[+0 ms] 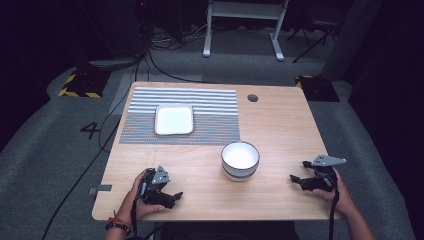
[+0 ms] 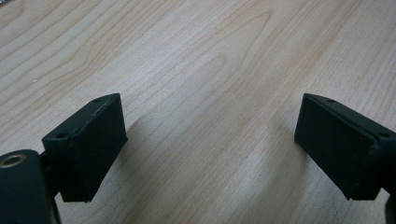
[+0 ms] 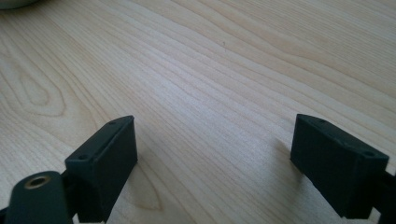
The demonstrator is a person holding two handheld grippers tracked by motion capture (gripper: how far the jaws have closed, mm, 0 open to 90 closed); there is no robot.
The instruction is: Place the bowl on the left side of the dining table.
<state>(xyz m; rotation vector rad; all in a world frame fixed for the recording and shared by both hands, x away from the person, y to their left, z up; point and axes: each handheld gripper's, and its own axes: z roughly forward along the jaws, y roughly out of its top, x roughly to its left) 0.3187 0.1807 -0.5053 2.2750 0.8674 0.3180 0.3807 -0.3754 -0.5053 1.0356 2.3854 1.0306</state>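
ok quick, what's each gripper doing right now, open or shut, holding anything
left gripper: open, nothing between its jaws, bare table under it.
right gripper: open, holding nothing.

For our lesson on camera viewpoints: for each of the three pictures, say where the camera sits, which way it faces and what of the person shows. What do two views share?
High view: above the person's side, facing forward and down on the table; forearms, left gripper, right gripper.
Left gripper view: on the left gripper, facing along its open jaws at wood.
Right gripper view: likewise on the right gripper; bowl edge.
Shared: bowl, high and right.
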